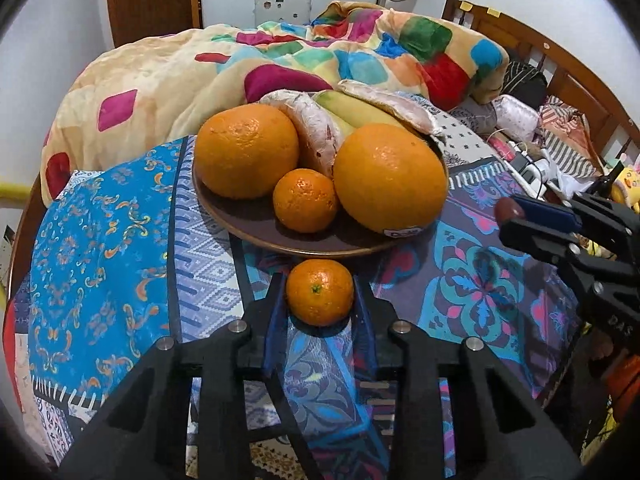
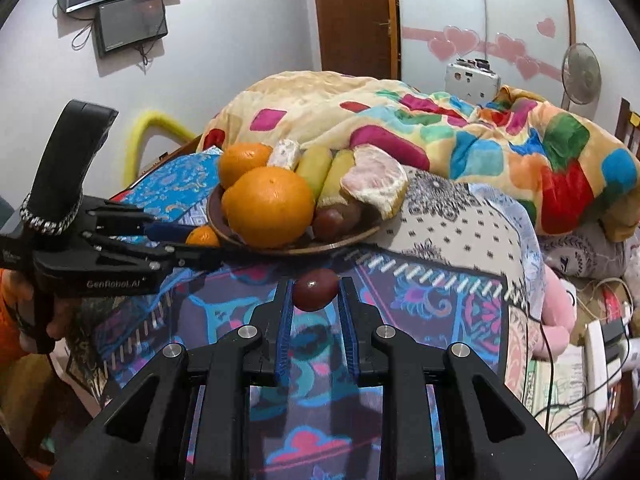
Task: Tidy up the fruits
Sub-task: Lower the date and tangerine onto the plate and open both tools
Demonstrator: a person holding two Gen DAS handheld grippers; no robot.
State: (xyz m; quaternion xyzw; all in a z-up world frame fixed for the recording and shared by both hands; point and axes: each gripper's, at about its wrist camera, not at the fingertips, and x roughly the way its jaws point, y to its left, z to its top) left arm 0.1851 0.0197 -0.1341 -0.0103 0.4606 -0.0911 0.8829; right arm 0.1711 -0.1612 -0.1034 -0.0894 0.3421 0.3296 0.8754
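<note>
A brown plate (image 1: 256, 226) on the patterned bedsheet holds two large oranges (image 1: 390, 178), a small mandarin (image 1: 305, 200), bananas (image 1: 356, 110) and peeled pomelo pieces (image 1: 316, 132). My left gripper (image 1: 320, 292) is shut on another small mandarin (image 1: 319, 292), just in front of the plate's near rim. My right gripper (image 2: 316, 290) is shut on a dark red-brown fruit (image 2: 315, 289), held above the sheet short of the plate (image 2: 340, 242). In the right wrist view a second dark fruit (image 2: 336, 216) lies on the plate. The left gripper also shows there (image 2: 200, 246).
A bunched colourful blanket (image 1: 280, 60) lies behind the plate. A wooden headboard (image 1: 560, 64), pillows, cables and a power strip (image 2: 600, 344) are to the right. A door (image 2: 354, 16), fan (image 2: 582, 74) and wall screens (image 2: 124, 0) stand beyond the bed.
</note>
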